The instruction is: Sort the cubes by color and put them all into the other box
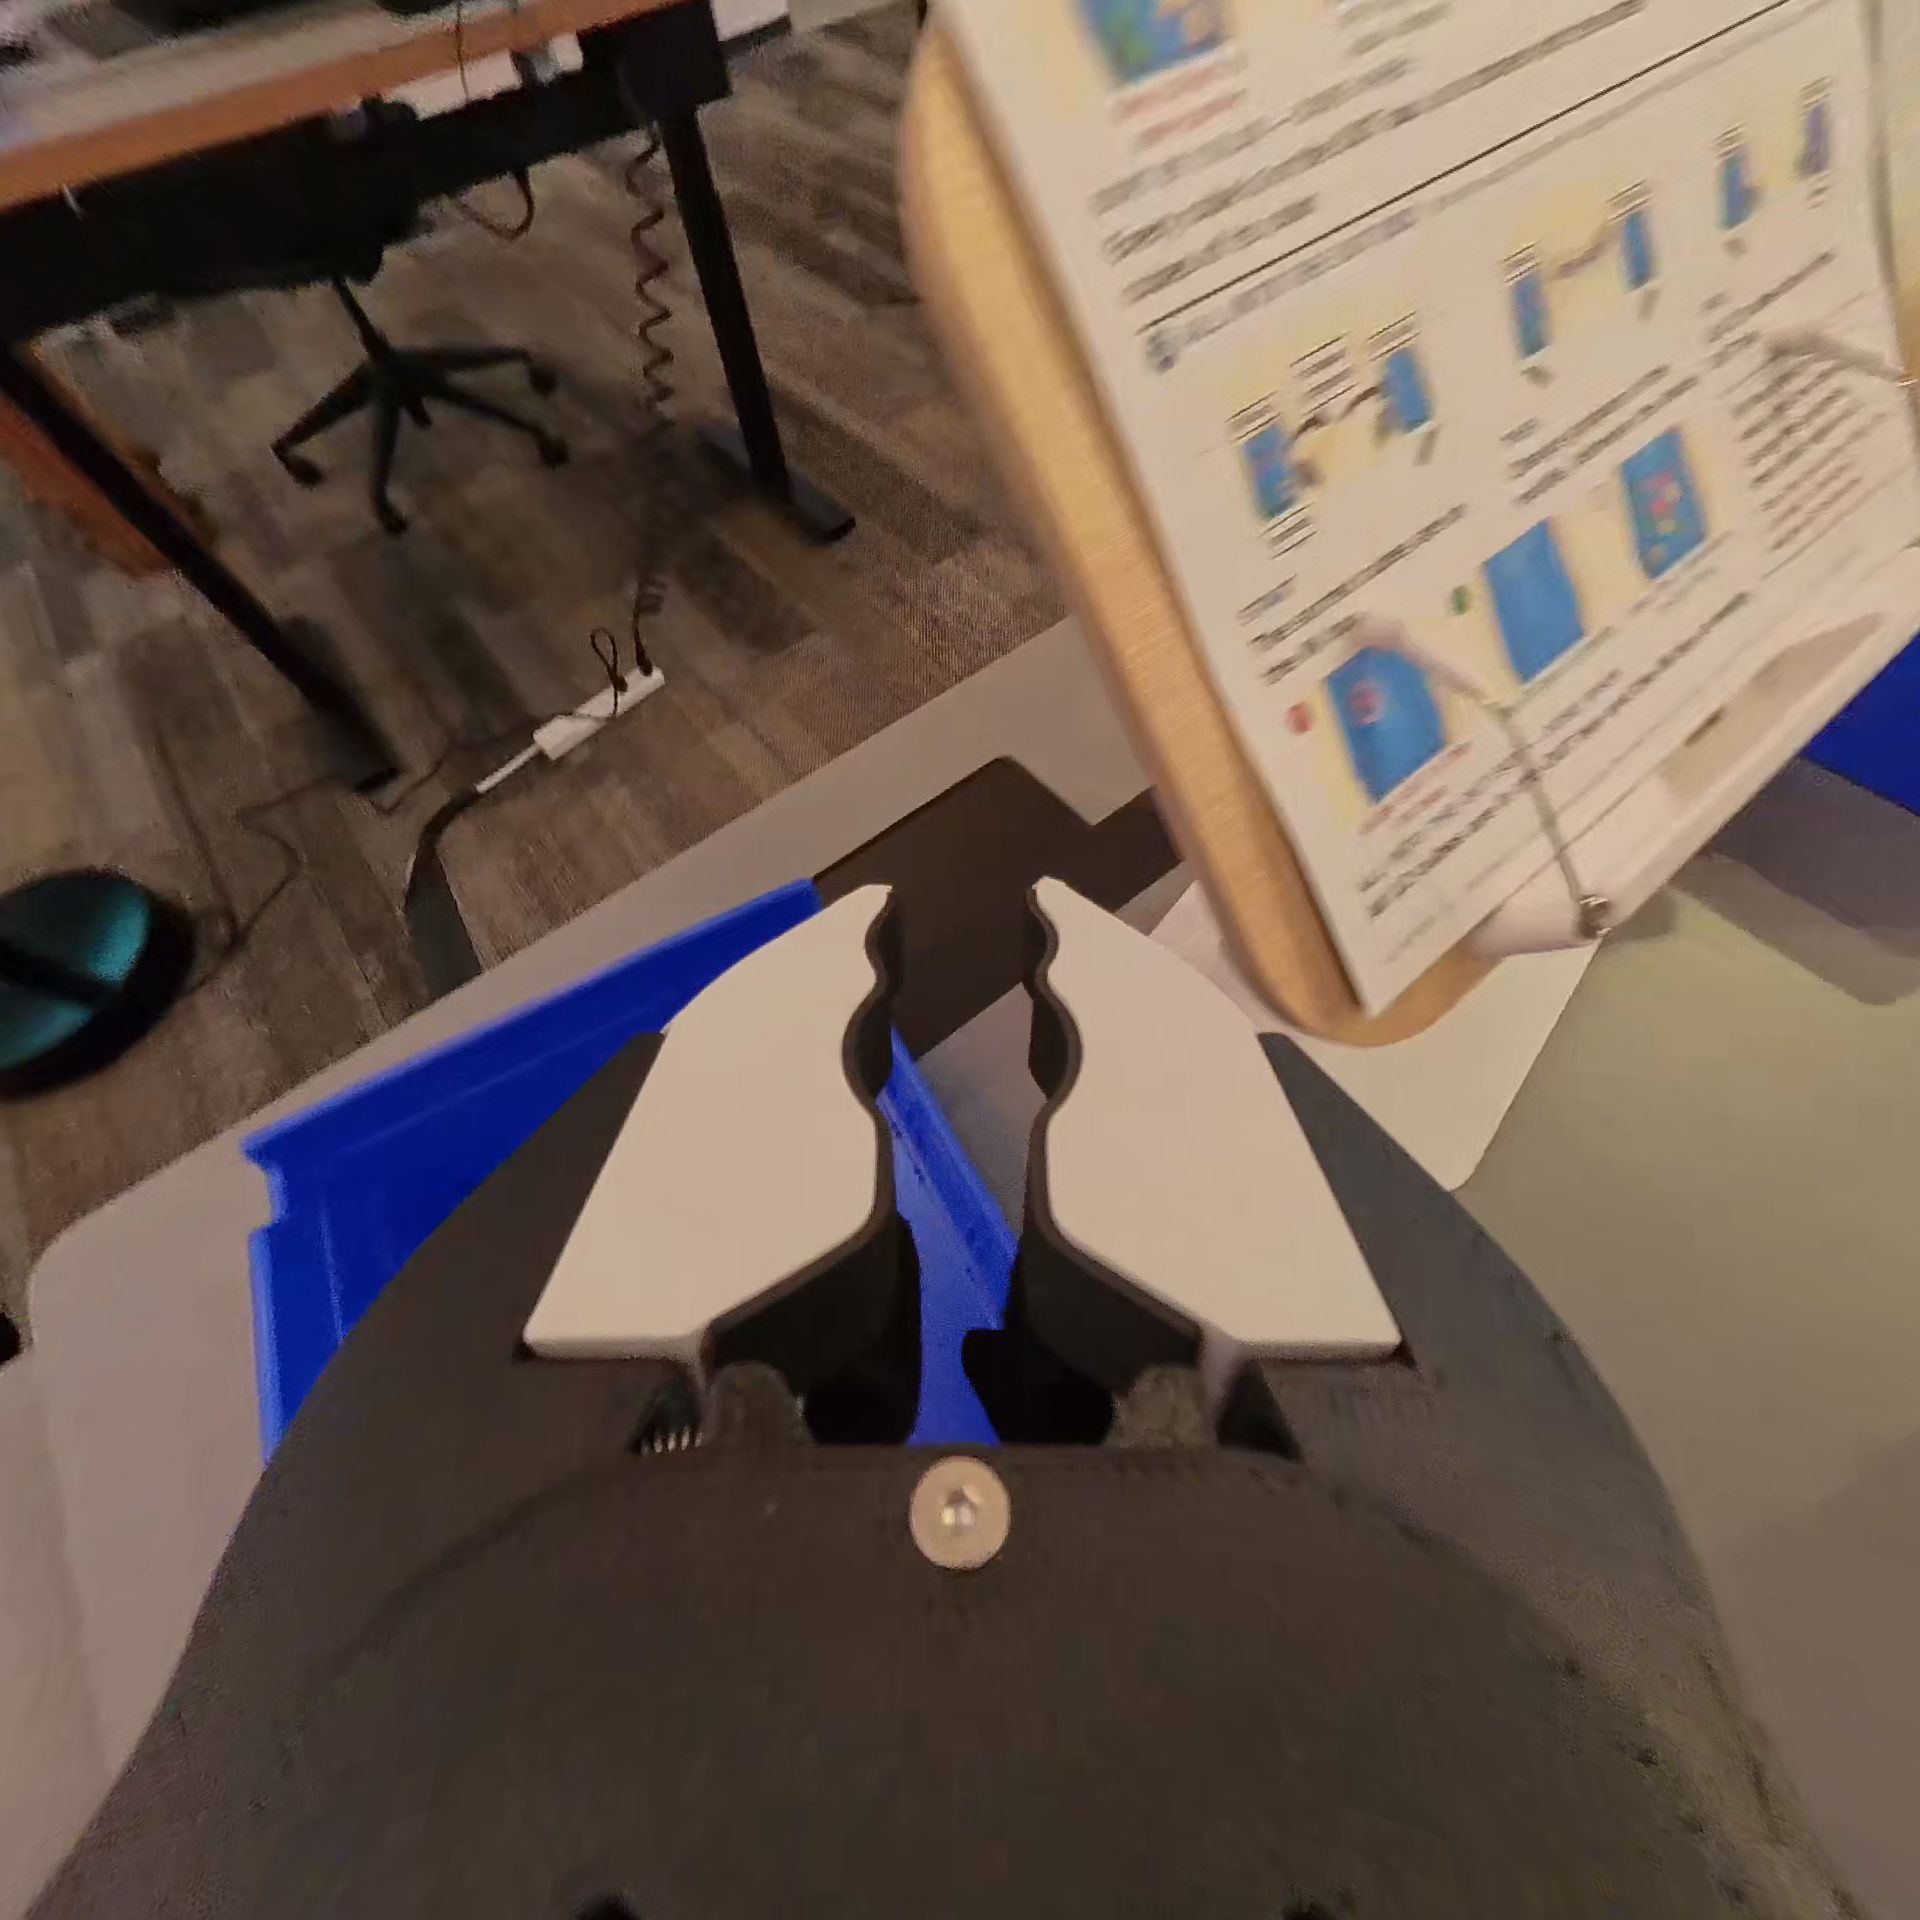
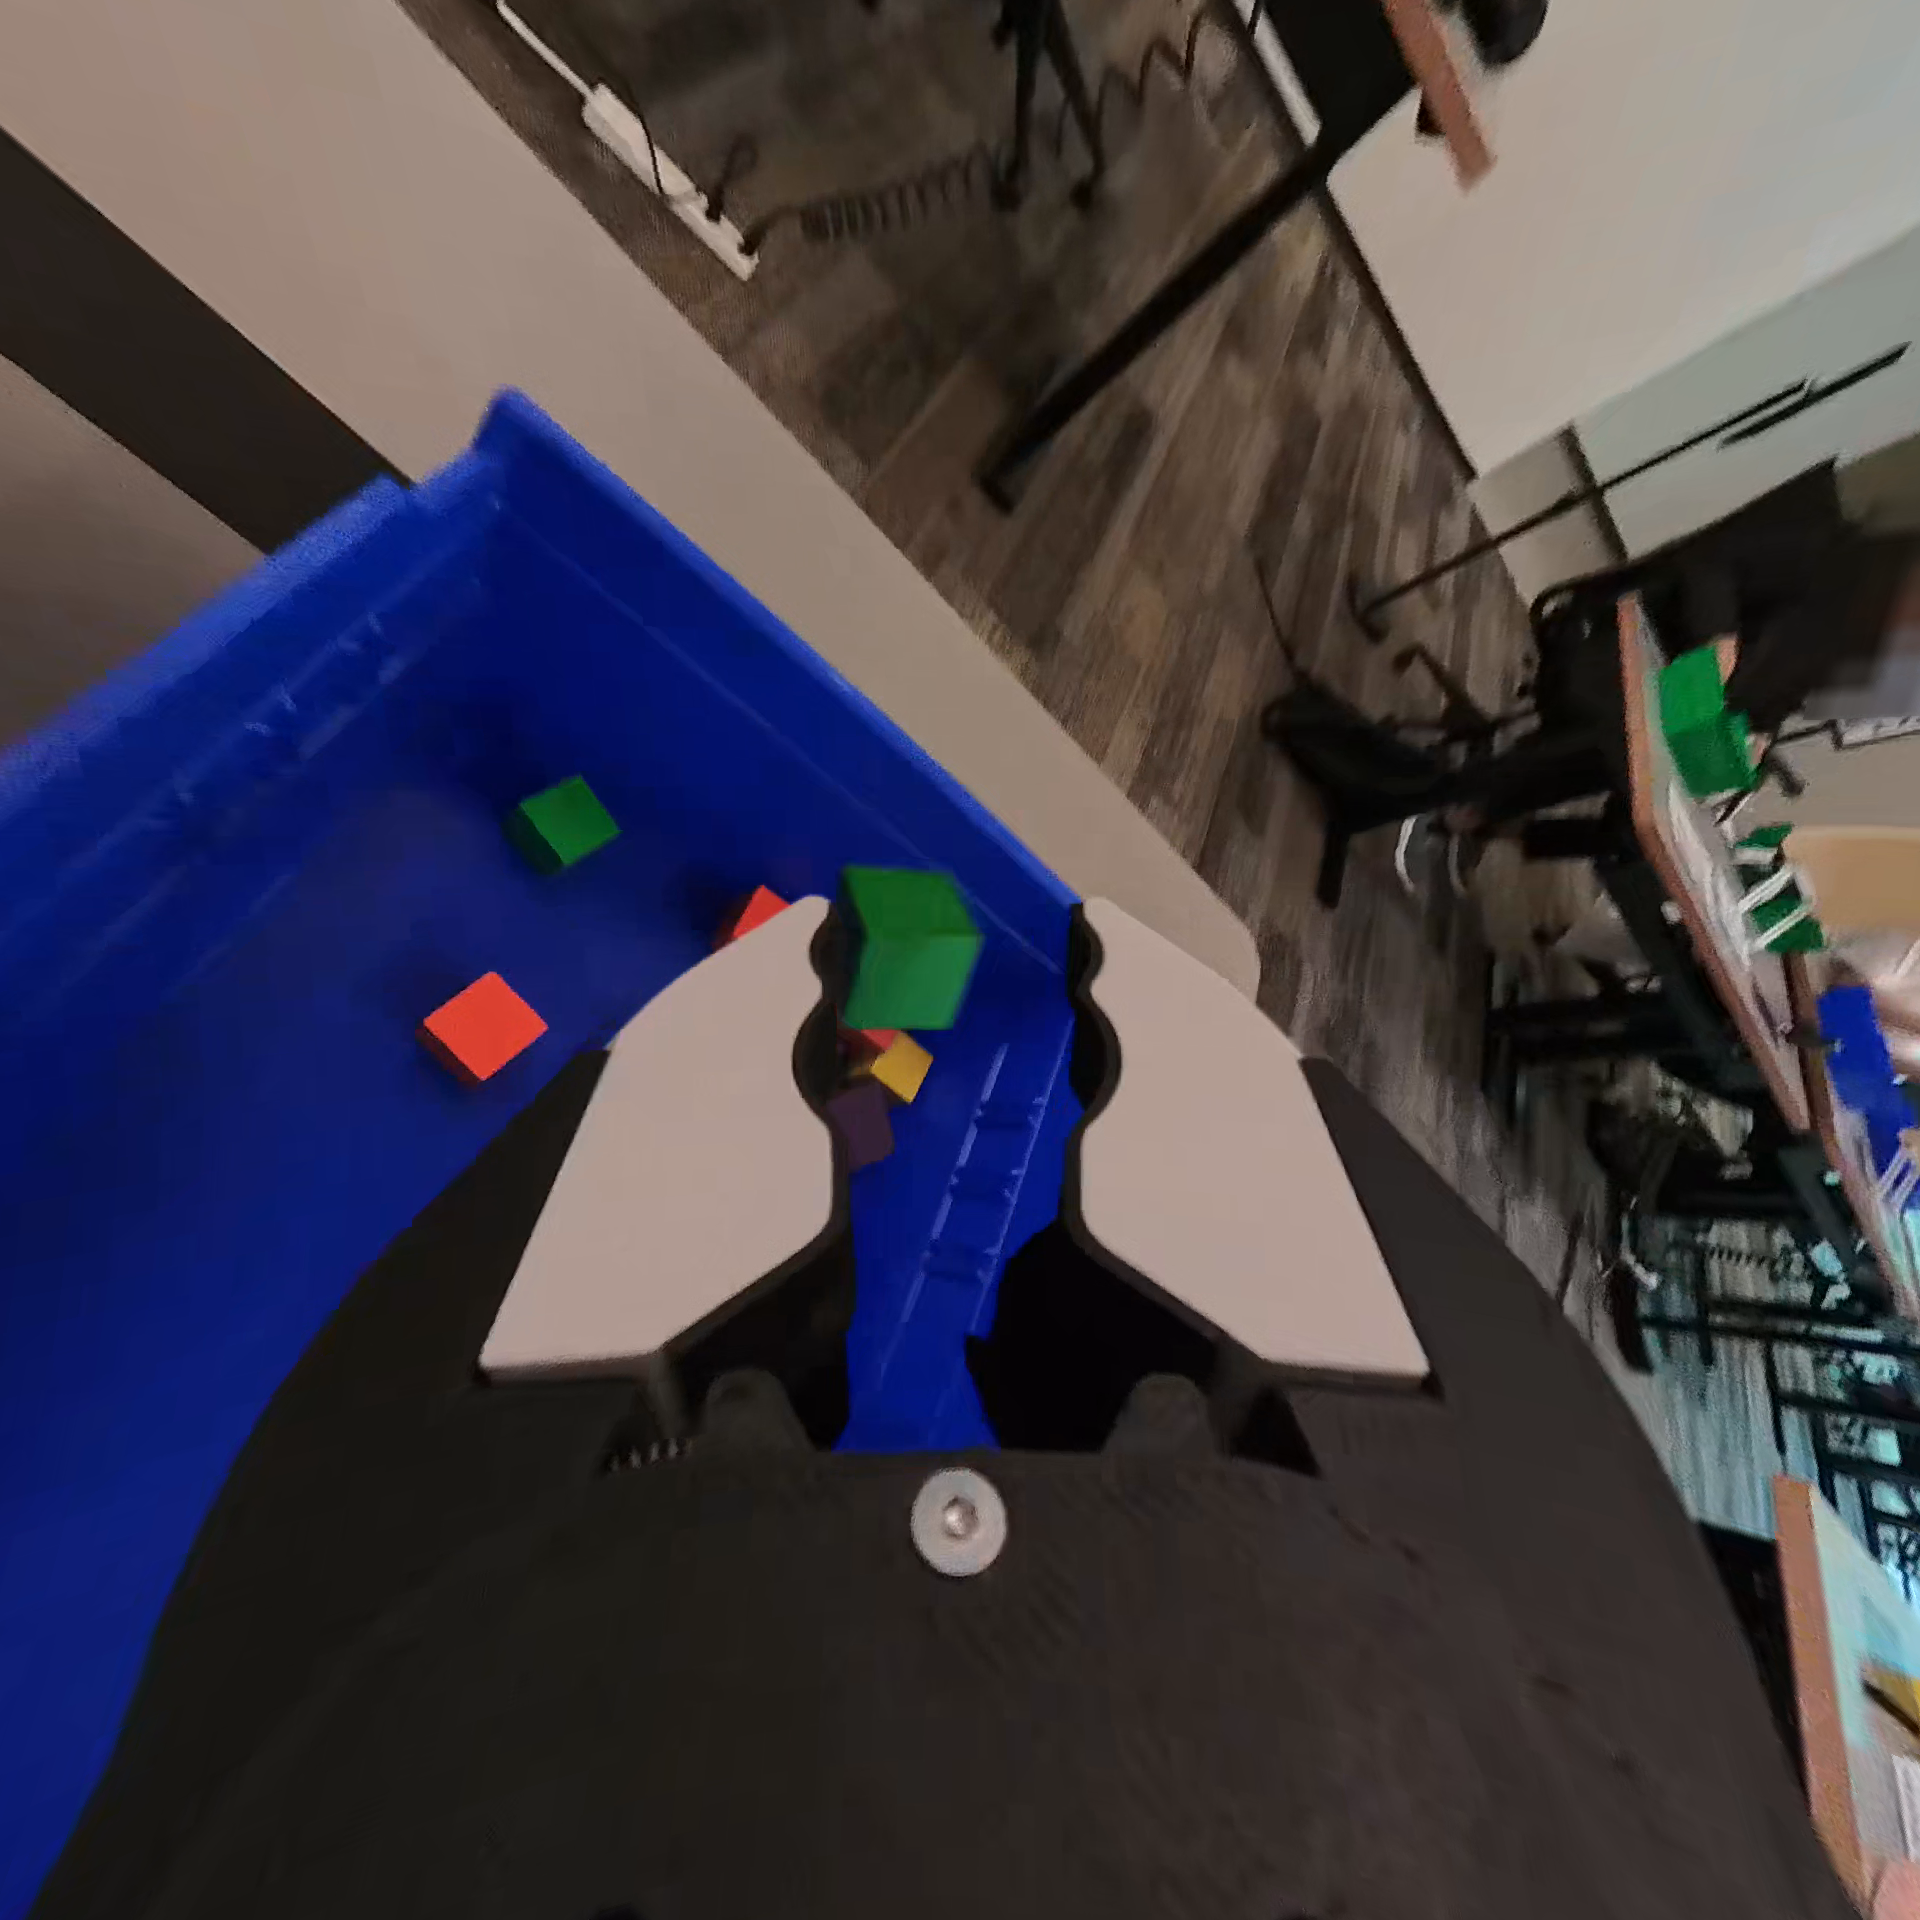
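One green cube [image 2: 906, 951] between open right claw [image 2: 951, 956] fingers, over blue box [image 2: 312, 727].

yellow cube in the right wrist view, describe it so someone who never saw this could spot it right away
Start at the big blue bin filling the left of the right wrist view. Look in its corner between the right tongs, just below the large green cube. There the yellow cube sits in a small pile with a red cube and a dark purple cube; it is the only yellow one.
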A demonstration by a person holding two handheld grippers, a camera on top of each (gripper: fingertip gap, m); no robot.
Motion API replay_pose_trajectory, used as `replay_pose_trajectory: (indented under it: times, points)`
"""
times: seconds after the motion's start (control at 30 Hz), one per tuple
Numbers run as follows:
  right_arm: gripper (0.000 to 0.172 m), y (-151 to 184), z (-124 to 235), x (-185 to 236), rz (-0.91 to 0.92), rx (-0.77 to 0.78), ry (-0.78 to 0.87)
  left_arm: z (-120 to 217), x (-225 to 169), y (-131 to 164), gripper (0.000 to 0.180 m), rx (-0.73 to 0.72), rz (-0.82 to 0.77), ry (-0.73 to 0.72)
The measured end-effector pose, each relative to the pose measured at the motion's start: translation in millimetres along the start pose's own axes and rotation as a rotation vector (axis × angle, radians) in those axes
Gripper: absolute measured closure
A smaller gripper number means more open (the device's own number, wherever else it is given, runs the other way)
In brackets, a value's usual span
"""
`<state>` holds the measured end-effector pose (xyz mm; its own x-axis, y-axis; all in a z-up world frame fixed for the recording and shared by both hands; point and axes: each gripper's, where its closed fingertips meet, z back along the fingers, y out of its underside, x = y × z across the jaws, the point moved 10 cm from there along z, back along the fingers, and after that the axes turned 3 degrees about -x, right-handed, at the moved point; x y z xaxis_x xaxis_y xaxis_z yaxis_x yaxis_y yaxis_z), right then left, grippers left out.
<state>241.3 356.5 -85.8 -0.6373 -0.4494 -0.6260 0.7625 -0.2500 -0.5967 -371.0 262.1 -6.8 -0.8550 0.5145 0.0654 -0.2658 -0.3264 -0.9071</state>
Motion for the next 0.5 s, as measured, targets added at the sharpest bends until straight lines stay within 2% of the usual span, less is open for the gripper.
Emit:
replay_pose_trajectory:
  times: [0.17, 0.37, 0.5]
  points:
    - [0.131, 3.1, -4.7, 0.4, 0.001, 0.022, 0.016, -10.0, 40.9, 36.8, 0.159, 0.111, 0.113, -0.034]
    - [0.134, -8.7, -1.0, 9.7, 0.046, -0.015, 0.018, -56.2, 66.1, 90.6, 0.162, 0.285, 0.247, -0.048]
    - [0.136, -19.2, 5.8, 15.1, 0.032, -0.063, 0.019, -73.9, 64.7, 101.4, 0.168, 0.217, 0.354, -0.011]
